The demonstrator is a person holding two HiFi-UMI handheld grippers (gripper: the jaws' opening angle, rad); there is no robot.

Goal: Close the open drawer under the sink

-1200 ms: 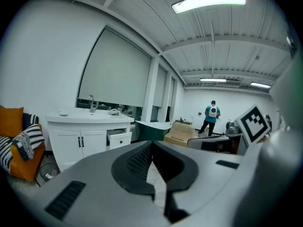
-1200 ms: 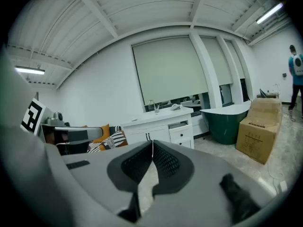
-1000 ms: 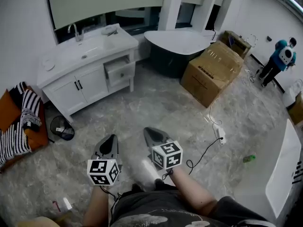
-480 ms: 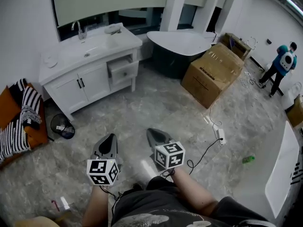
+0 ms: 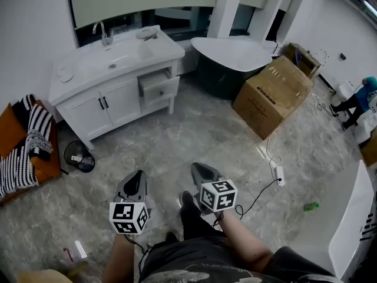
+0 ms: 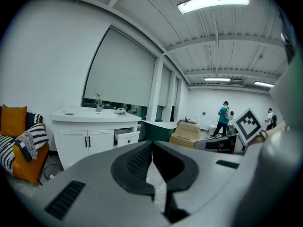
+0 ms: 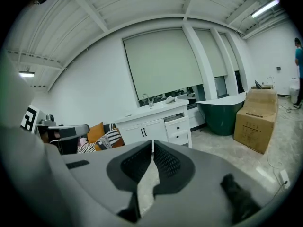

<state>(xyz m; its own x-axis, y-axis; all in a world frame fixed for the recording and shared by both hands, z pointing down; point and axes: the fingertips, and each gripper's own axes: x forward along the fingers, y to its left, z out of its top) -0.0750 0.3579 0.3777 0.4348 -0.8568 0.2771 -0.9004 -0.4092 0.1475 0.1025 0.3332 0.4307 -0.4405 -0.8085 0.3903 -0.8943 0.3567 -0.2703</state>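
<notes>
A white vanity with a sink stands against the far wall. Its upper right drawer is pulled out; the same open drawer shows in the left gripper view and, small, as the drawer in the right gripper view. Both grippers hang low in the head view, far from the vanity. My left gripper is shut with nothing in it, its tips touching. My right gripper is also shut and empty, tips together.
A dark bathtub and a large cardboard box stand right of the vanity. A power strip with cable lies on the marble floor. A striped blanket on an orange seat and a small bin sit left. A person stands far right.
The view has shifted so the vanity sits a little further right and lower in frame. Both grippers have dropped slightly lower in the picture. Jaws stay shut.
</notes>
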